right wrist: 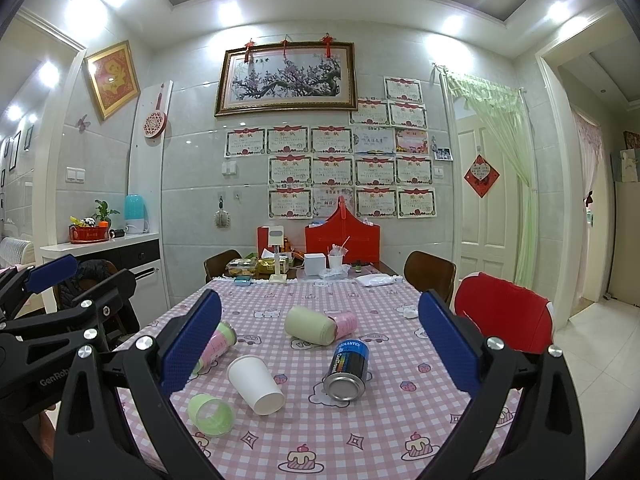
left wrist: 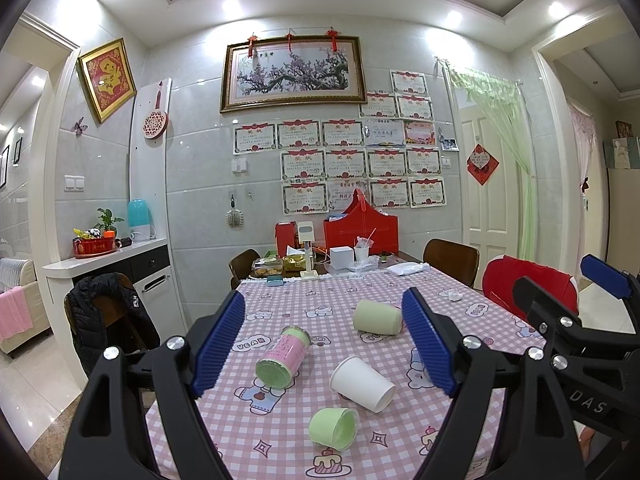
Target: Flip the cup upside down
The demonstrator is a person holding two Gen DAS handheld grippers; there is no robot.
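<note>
Both grippers, left gripper (left wrist: pixel 326 344) and right gripper (right wrist: pixel 320 348), are hovering spread wide, gripping nothing. The white paper cup (right wrist: pixel 256 385) is lying on its side (mouth toward the near edge) mid-tabletop (right wrist: pixel 360 432), beside a blue can (right wrist: pixel 347 368).

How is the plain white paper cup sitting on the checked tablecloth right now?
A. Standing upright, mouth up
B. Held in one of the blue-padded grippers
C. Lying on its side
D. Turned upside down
C: the white paper cup lies on its side on the tablecloth, its open mouth facing the camera, clear of both open grippers.
</note>
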